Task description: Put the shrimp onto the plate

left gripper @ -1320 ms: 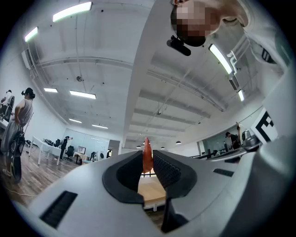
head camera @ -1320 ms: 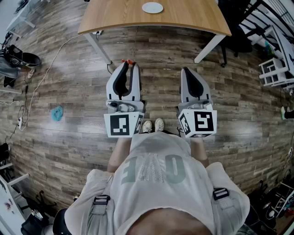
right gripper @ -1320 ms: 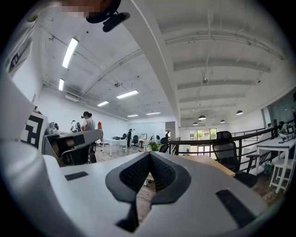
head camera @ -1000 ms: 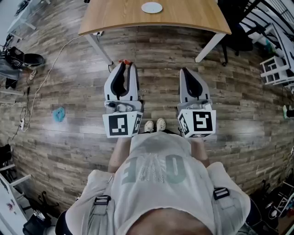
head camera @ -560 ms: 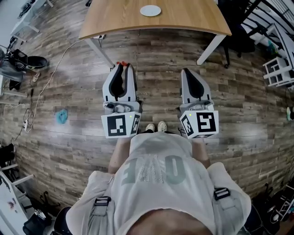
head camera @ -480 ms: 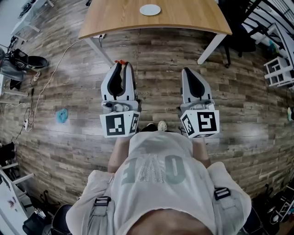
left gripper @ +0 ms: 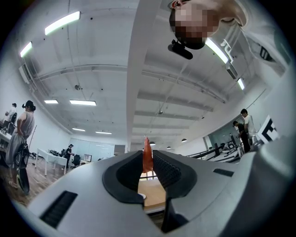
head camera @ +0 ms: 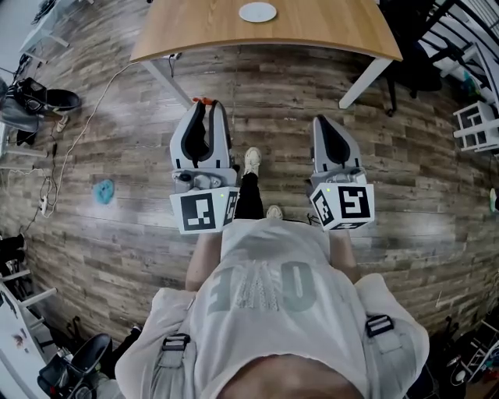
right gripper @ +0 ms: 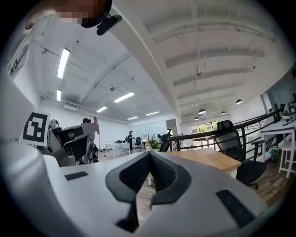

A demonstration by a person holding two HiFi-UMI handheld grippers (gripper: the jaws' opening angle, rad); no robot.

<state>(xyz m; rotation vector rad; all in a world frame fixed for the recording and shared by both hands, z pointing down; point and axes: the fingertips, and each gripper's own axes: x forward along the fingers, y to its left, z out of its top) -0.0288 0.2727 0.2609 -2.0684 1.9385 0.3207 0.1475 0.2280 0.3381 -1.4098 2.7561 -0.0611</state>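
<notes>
The shrimp (left gripper: 147, 156) is pinched between the ribbed black pads of the left gripper (head camera: 209, 109). It is well short of the plate (head camera: 258, 12), out over the wooden floor (head camera: 117, 257) and not over the table (head camera: 327, 31). The jaws stand narrowly apart, closed on the shrimp's thin body. In the left gripper view it stands upright in the slit between them, with its pointed end poking up past the jaw tips.

The person holds both grippers low in front of the body, side by side and well apart. Both point forward toward the table, with the marker cubes at the near ends against the person's pale shirt. The right gripper (head camera: 322, 122) has its two pads pressed flat against each other, so the jaws are fully together. One shoe (head camera: 251, 160) is set forward on the floor between the two grippers.

The plate is small, round and white. It sits near the middle of the light wooden table, close to the far edge of the head view, and its face shows plain white all over.

The shrimp is orange-red, slim and tapering, and looks smooth. From the head view only a small orange spot shows at the left gripper's tips.
</notes>
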